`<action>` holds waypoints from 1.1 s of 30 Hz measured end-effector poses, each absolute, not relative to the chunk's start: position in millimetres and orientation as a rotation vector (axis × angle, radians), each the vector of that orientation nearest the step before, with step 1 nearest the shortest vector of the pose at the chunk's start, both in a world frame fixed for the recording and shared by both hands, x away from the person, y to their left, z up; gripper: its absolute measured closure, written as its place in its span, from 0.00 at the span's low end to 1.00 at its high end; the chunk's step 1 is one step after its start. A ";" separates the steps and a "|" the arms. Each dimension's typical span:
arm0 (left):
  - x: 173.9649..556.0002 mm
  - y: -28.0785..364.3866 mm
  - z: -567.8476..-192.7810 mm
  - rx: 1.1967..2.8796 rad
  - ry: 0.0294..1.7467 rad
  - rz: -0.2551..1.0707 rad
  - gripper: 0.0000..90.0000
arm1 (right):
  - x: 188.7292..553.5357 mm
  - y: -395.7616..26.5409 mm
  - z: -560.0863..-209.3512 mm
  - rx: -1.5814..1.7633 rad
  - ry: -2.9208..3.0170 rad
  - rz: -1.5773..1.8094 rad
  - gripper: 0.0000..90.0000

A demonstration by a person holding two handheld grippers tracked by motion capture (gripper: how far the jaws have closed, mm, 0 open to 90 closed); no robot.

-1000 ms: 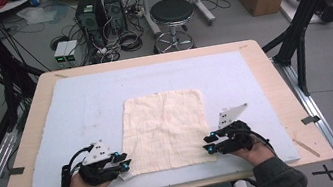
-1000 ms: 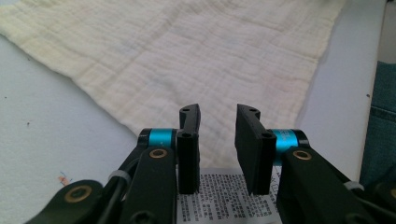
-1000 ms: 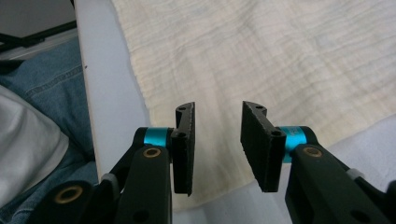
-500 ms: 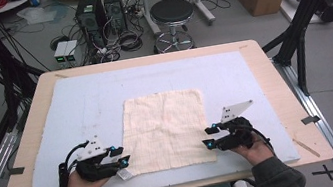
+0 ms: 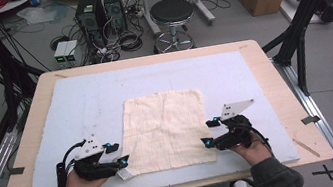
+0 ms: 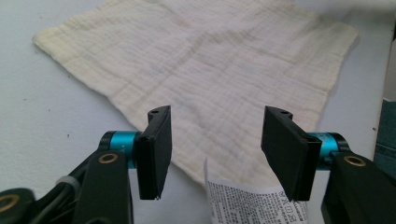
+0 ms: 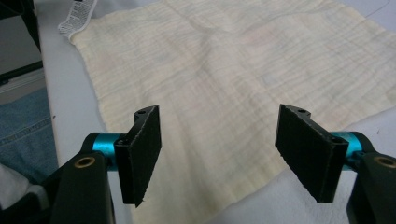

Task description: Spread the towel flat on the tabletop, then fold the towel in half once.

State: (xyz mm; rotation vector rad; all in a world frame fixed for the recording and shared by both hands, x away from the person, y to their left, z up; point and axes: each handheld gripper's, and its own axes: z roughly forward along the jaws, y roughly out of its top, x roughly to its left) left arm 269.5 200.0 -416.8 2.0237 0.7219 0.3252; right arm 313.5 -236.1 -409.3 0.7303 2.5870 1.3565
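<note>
- The cream cloth lies spread flat on the pale mat covering the tabletop.
- The left hand-held gripper sits at the cloth's near left corner (beside its printed label); its jaws have just been opening and grip nothing.
- The right hand-held gripper sits at the near right corner; its jaws have likewise just been opening, cloth lying loose beneath.

Only the flat cloth lies between both tools.

Cloth flat on mat, mid-table. My left gripper at cloth's near-left corner, right gripper at near-right corner. Tag beside near-left corner.
</note>
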 end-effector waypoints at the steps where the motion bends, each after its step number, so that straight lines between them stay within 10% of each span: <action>1: 269.5 200.0 -416.9 2.025 0.722 0.327 0.45 | 313.7 -235.9 -409.4 0.733 2.586 1.355 0.34; 33: 271.8 200.6 -414.4 2.023 0.725 0.331 0.40 | 316.7 -240.0 -410.9 0.775 2.549 1.379 0.25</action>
